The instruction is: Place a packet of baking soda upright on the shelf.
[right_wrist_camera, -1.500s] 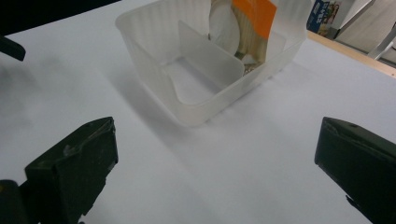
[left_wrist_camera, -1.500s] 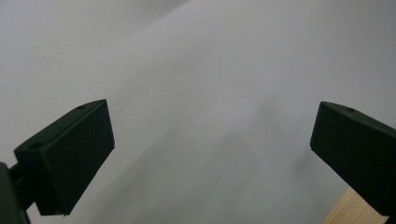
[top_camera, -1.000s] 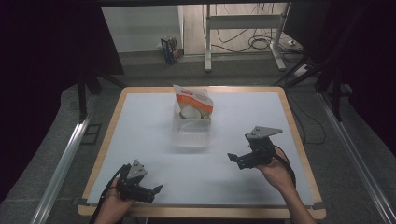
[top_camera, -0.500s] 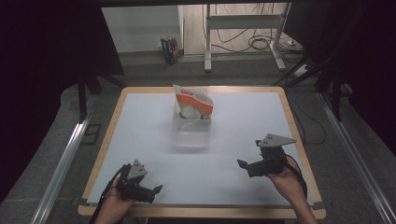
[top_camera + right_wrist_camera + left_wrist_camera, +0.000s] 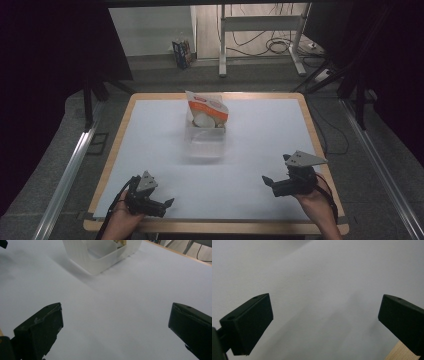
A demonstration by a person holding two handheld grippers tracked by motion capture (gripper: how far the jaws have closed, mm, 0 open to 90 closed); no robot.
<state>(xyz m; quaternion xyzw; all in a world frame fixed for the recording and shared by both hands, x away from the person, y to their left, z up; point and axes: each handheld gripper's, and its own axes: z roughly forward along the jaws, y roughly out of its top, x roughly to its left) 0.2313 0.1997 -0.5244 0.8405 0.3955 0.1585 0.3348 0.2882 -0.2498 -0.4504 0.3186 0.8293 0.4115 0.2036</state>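
Evidently the right gripper point(image 5: 268, 184) has drawn back: a second ago it hung over the middle-right of the white-topped, wood-edged table point(image 5: 150, 150), closer to the clear plastic rectangular container point(image 5: 205, 139), and now it sits low near the table's near right corner, well apart from that container. In the right gripper view its two black jaws stand wide apart with nothing but bare white surface between them, and the container point(image 5: 100, 257) lies ahead, toward the upper left of that view. The left gripper point(image 5: 162, 205) rests at the near left corner, where it also was in the earlier pictures; the left gripper view shows its jaws spread wide too, empty, over plain white table with a sliver of wooden edge point(image 5: 399, 353) at the lower right. The container stands at the centre of the table, toward the far side, and an opened orange-and-white packet point(image 5: 207, 107) with pale round pieces inside leans in or against its far end; which of the two I cannot tell. With both tools empty, pulled to the person's edge and far from the container, my reading is that the work on it is either finished or paused, since neither tool is positioned to grasp anything.
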